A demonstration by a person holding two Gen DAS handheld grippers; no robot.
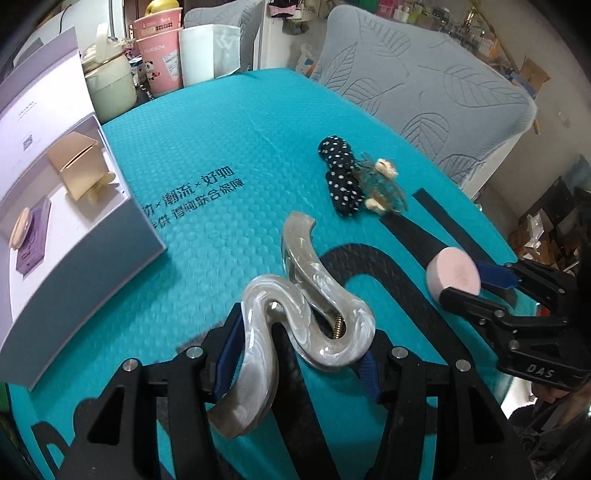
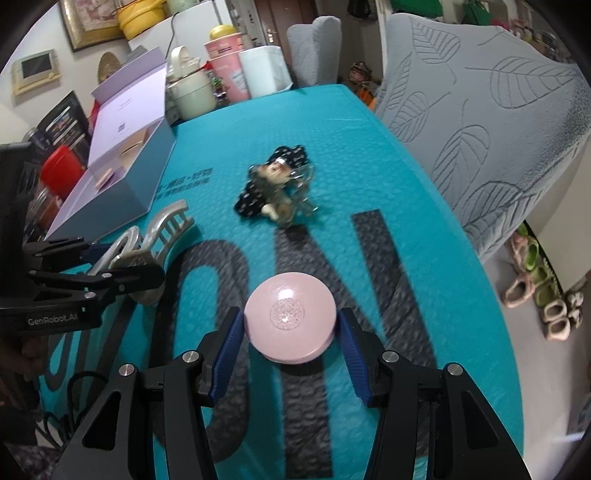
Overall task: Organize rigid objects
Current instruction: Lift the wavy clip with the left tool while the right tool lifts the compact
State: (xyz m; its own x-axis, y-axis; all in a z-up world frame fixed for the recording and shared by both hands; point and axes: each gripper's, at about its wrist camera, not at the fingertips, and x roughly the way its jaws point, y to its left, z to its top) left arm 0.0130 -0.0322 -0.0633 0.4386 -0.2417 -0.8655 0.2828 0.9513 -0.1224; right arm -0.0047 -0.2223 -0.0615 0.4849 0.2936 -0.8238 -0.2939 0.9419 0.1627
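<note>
Left wrist view shows our left gripper (image 1: 295, 354) clamped on a marbled grey hair claw (image 1: 295, 314), blue pads pressed to both sides of its wavy body, held above the teal mat (image 1: 221, 147). No earlier picture is given, so we speak only of the grip as it stands. To the right, our right gripper (image 1: 469, 284) holds a round pink compact (image 1: 452, 273) between its fingers; in the right wrist view the same compact (image 2: 290, 321) sits between the two blue pads of that gripper (image 2: 291, 336), which touch its rim on either side.

The mat is bubble-textured, printed with large dark letters near us and a line of dark Chinese characters (image 1: 195, 192) further off. Near its middle lie a navy polka-dot hair tie (image 1: 340, 177) and, touching it, a clear hair clip with cream flowers (image 1: 382, 184).

At the left edge stands an open lilac gift box (image 1: 74, 221), lid raised; inside we see a small tan carton (image 1: 75, 166), a purple pouch (image 1: 33, 240) and a pale round piece (image 1: 20, 227). At the far end are a pink bucket (image 1: 162, 55), a white bag (image 1: 210, 51) and a pale green pot (image 1: 109, 85). A chair with a grey leaf-pattern cover (image 1: 424, 92) stands at the right. Slippers (image 2: 535, 288) lie on the floor to the right, and a framed picture (image 2: 92, 18) hangs on the far wall.
</note>
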